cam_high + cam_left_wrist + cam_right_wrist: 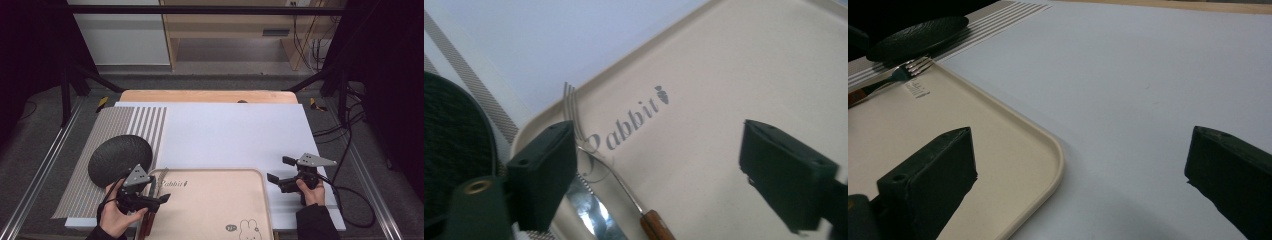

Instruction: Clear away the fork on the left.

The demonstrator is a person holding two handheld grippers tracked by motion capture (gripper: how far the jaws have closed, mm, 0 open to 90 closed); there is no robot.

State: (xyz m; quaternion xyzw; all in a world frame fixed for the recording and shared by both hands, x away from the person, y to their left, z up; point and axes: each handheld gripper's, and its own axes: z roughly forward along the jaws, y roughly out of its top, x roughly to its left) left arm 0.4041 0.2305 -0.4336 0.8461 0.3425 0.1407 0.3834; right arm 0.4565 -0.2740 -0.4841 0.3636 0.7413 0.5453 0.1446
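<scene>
left tool point(144, 196): jaws wide, empty | fork point(596, 155) just under its left jaw, on tray point(210, 205) | right tool point(285, 176): wide, empty | risk: jaw may nudge fork off tray's edge

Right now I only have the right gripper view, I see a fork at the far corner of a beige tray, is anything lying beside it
Observer: Yes. In the left gripper view a knife lies beside the fork, blade toward the tray rim.
Operator: What's the fork's handle like?
Observer: Wooden, brown; its near end shows in the left gripper view.
Operator: Where's the left gripper?
Observer: The left gripper is open, over the tray's left edge, above the cutlery, seen from the high view.
Operator: And the dark plate?
Observer: The black plate sits on a striped placemat, left of the tray.
</scene>
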